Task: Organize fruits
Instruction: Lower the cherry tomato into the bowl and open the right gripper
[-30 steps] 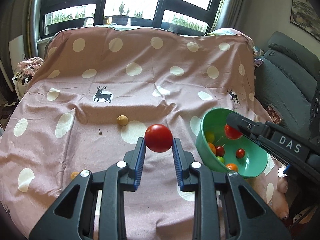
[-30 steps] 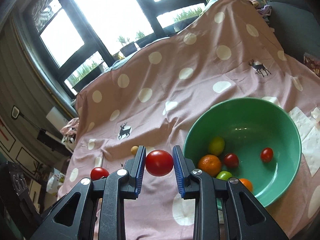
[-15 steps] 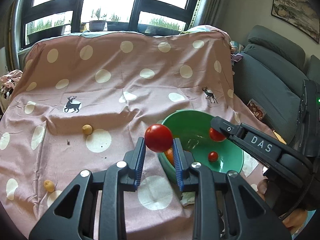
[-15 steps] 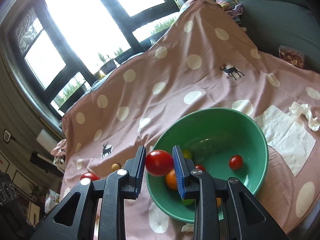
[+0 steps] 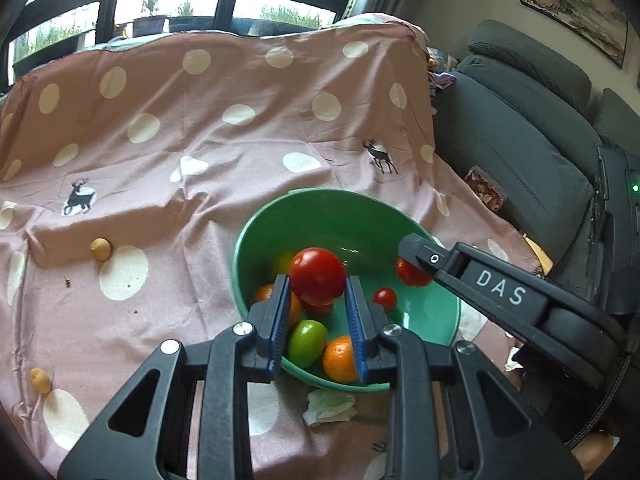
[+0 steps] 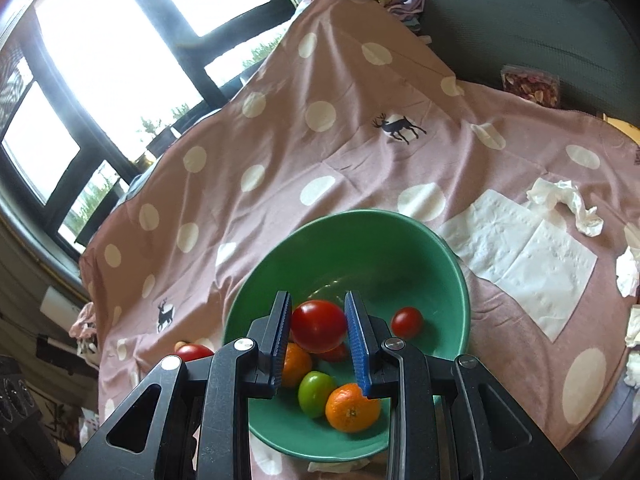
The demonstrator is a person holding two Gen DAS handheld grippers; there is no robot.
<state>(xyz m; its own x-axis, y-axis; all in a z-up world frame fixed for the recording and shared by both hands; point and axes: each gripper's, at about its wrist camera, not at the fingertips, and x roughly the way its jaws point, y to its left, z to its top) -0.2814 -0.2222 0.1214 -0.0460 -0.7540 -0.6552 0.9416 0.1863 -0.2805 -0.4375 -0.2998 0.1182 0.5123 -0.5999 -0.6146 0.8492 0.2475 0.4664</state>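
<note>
Two held tomatoes (image 5: 317, 271) (image 6: 319, 325), one bowl (image 6: 420, 248)

Left hand-held gripper (image 5: 317, 288), right hand-held gripper (image 6: 319, 325) clamped (angled down).

The right gripper (image 6: 318, 326) clamps a red tomato (image 6: 318, 325) between its blue pads, above the near-left part of a green bowl (image 6: 420, 240). Inside the bowl lie two oranges (image 6: 352, 408), a green fruit (image 6: 316, 394) and a small red tomato (image 6: 407, 322). White paper napkins (image 6: 532, 264) lie to the right on the pink spotted cloth (image 6: 280, 152).
</note>
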